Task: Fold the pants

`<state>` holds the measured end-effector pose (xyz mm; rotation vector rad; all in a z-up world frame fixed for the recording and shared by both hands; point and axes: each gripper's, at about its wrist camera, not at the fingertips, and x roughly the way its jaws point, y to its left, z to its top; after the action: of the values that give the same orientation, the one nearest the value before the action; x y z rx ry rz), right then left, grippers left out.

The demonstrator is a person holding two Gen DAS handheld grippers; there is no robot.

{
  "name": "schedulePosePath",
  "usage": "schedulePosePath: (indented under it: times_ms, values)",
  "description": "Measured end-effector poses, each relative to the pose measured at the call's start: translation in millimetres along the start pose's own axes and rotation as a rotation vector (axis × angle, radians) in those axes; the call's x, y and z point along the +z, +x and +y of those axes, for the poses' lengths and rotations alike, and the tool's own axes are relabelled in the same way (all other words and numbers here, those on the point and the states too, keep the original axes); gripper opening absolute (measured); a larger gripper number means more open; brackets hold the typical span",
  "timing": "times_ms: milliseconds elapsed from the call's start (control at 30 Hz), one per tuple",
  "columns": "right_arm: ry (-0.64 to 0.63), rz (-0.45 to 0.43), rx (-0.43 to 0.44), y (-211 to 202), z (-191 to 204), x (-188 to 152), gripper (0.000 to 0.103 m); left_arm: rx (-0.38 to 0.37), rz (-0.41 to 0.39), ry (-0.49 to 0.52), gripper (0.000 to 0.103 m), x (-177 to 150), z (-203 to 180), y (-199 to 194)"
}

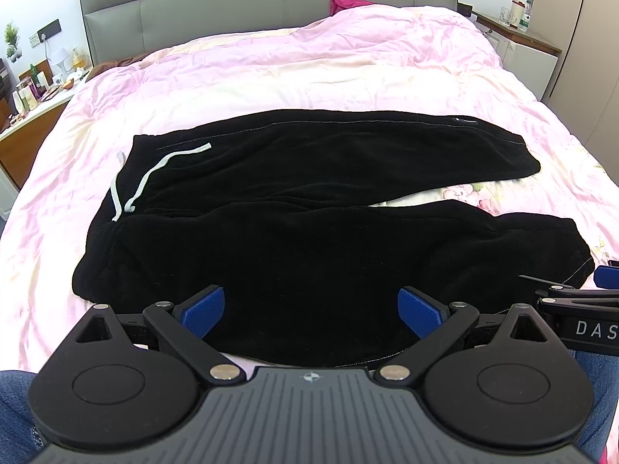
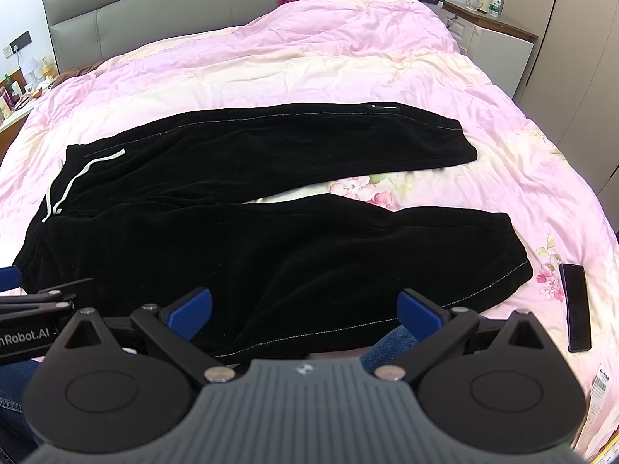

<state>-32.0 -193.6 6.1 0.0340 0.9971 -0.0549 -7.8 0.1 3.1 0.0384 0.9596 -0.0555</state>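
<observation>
Black pants (image 1: 301,224) (image 2: 251,232) lie spread flat on the pink duvet, waistband to the left with a white drawstring (image 1: 143,178) (image 2: 73,178), both legs running right with a gap between the cuffs. My left gripper (image 1: 311,311) hovers open above the near edge of the near leg, blue pads wide apart, nothing between them. My right gripper (image 2: 305,309) is open too, over the same leg's near hem, further right. The two tools sit side by side, each one's edge showing in the other's view.
The pink duvet (image 1: 271,77) covers the bed up to a grey headboard (image 1: 251,4). A black remote (image 2: 576,305) lies on the bed right of the near cuff. Cluttered nightstands stand at the left (image 1: 35,89) and right (image 2: 491,19). Blue jeans of the person (image 2: 390,344) show below.
</observation>
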Motion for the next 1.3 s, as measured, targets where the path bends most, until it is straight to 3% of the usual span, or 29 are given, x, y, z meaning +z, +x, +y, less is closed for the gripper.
schedulePosePath:
  times_ms: [600,733,800,933,1067,1133,1200,1300]
  values:
    - [0.01,-0.002,0.002,1.3,-2.6,0.0,0.098,-0.006,0.009,-0.006,0.103,0.0,4.3,5.3]
    - [0.013,-0.018,0.004,2.8,-7.5,4.0,0.098,-0.076,0.019,-0.044,0.103,3.2,22.1,13.1]
    - [0.011,-0.042,0.031,3.2,-15.6,8.5,0.098,-0.11,0.023,-0.085,0.103,6.0,39.7,19.1]
    - [0.048,-0.112,0.084,5.0,-50.1,19.9,0.098,-0.053,0.037,-0.21,0.103,7.3,92.3,38.9]
    - [0.151,-0.175,0.094,19.6,-104.4,29.2,0.098,-0.002,0.099,-0.462,0.103,-1.6,161.8,70.7]
    - [0.232,-0.196,0.144,30.8,-136.2,31.4,0.098,0.039,0.12,-0.573,0.103,-9.0,192.0,84.0]
    - [0.327,-0.168,0.158,44.6,-165.3,34.0,0.098,0.1,0.136,-0.631,0.103,-13.4,213.2,94.1]
    - [0.412,-0.104,0.104,68.4,-198.8,37.7,0.098,0.166,0.178,-0.726,0.103,-22.4,237.9,109.2]
